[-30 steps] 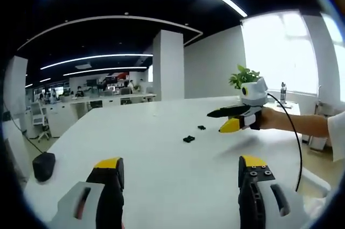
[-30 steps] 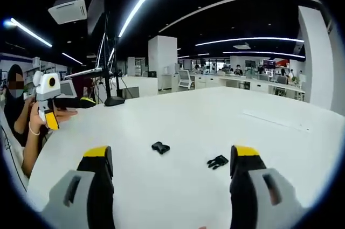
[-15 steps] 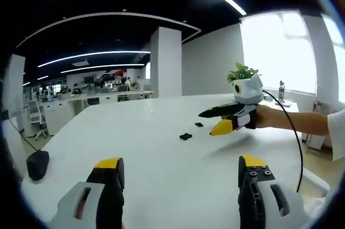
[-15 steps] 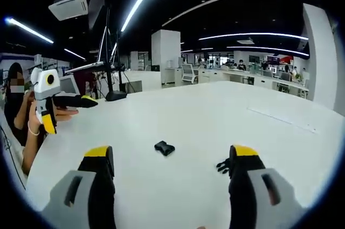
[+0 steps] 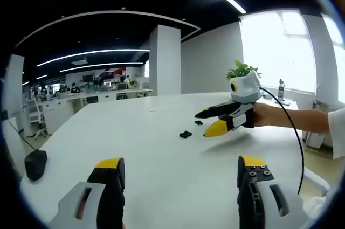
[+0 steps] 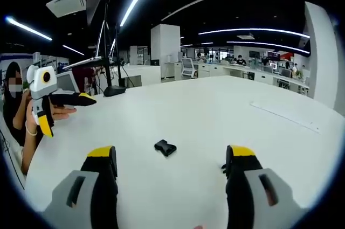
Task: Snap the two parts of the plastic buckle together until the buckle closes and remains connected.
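Two small black buckle parts lie apart on the white table (image 5: pixel 135 148). In the left gripper view they are the nearer part (image 5: pixel 185 134) and the farther part (image 5: pixel 199 123). The right gripper (image 5: pixel 211 120) reaches in from the right, close beside them, with its jaws apart. My left gripper (image 5: pixel 180 167) is open, well short of the parts. In the right gripper view one part (image 6: pixel 165 147) lies between my open right gripper (image 6: pixel 171 156) jaws, a little ahead. The pronged part (image 6: pixel 223 167) peeks out beside the right jaw. The left gripper (image 6: pixel 64 113) is held open at the far left.
A dark rounded object (image 5: pixel 33 164) sits near the table's left edge. A potted plant (image 5: pixel 240 70) and a bottle (image 5: pixel 281 91) stand by the window. A black lamp base (image 6: pixel 114 90) stands at the table's far side, and a person sits at the left (image 6: pixel 16 110).
The right gripper has come closer to the two buckle parts. In the right gripper view the pronged part has slid mostly behind the right jaw. The left gripper stays open.
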Action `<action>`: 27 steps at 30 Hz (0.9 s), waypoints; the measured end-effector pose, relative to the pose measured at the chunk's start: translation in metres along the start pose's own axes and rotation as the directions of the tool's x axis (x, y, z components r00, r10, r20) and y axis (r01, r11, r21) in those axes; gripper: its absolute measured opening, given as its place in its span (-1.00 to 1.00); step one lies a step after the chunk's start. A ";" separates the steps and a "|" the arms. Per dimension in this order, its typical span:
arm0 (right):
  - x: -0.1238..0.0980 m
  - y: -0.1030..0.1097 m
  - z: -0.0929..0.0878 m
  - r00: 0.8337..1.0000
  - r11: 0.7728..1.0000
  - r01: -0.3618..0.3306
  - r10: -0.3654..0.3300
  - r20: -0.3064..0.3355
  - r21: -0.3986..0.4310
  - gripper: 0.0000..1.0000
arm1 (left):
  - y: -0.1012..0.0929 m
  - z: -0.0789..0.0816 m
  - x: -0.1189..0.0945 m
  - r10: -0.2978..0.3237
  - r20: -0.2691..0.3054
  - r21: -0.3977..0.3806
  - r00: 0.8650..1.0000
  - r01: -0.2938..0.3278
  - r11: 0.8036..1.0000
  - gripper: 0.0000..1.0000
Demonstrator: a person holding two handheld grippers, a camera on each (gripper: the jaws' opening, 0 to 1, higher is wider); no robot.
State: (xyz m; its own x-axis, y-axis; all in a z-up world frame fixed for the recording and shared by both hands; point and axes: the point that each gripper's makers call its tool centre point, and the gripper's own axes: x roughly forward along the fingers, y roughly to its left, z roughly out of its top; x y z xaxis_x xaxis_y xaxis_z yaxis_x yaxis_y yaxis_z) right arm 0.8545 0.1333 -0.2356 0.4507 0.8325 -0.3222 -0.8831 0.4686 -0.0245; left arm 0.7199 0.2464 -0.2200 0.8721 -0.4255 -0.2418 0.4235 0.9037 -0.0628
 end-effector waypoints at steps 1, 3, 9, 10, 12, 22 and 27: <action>0.000 0.000 0.000 1.000 1.000 0.000 0.000 -0.001 0.000 0.68 | 0.000 0.000 0.000 0.000 0.000 0.000 1.000 0.000 1.000 0.74; 0.003 0.003 -0.001 1.000 1.000 -0.005 0.005 -0.005 -0.001 0.68 | 0.002 -0.003 0.002 0.002 -0.010 0.002 1.000 -0.002 1.000 0.73; 0.010 0.005 -0.002 1.000 1.000 -0.006 0.006 -0.029 -0.021 0.67 | 0.003 -0.005 0.005 0.000 -0.016 0.002 1.000 0.000 1.000 0.71; 0.010 0.005 -0.002 1.000 1.000 -0.006 0.005 -0.030 -0.022 0.67 | 0.003 -0.005 0.006 -0.001 -0.015 0.001 1.000 0.001 1.000 0.71; 0.011 0.006 -0.003 0.999 1.000 -0.008 0.007 -0.033 -0.024 0.67 | 0.002 -0.005 0.007 -0.004 -0.018 0.001 1.000 0.004 1.000 0.70; 0.020 0.011 -0.002 0.999 0.999 -0.027 0.025 -0.038 -0.044 0.64 | 0.004 -0.004 0.012 -0.001 0.003 0.013 1.000 0.001 1.000 0.64; 0.023 0.014 -0.001 0.999 0.998 -0.032 0.030 -0.041 -0.050 0.64 | 0.001 0.000 0.014 -0.022 0.025 0.006 0.999 0.022 1.000 0.64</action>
State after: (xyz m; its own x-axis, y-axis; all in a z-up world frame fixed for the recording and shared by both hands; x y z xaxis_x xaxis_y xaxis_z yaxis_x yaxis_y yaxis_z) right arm 0.8526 0.1588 -0.2442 0.4181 0.8335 -0.3612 -0.9026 0.4262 -0.0613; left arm 0.7321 0.2411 -0.2231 0.8685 -0.4464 -0.2157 0.4440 0.8939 -0.0623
